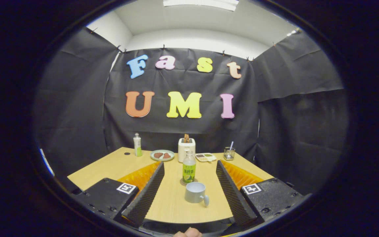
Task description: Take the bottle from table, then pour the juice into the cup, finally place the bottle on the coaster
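At the far left of the wooden surface [110, 168], near the booth's back wall, stands a small white spray bottle [137, 144] with a green label, upright and well apart from everything the tool can reach. Just to its right lies a pale plate [162, 155] with two brown pieces of food on it. Next comes a white toaster [186, 147] with brown slices poking out of its top.

The tool [190, 176] is spread wide, its two fingers [146, 194] standing far apart and gripping nothing. In the gap between them, roughly midway from one finger to the other, the juice bottle [189, 167] stands upright: clear, with a white cap and a green label. It stands on a round grey coaster [184, 183], whose rim peeks out at its base. Just in front of the bottle, nearer the camera and also between the fingers, sits a grey cup [195, 192], upright, its handle pointing toward the right finger. Neither finger touches bottle or cup.

Right of the toaster, at the back, lies a small white tray [205, 157] holding dark and greenish bits, and beyond it a clear glass holder [229, 153] with a straw-like stick leaning out.
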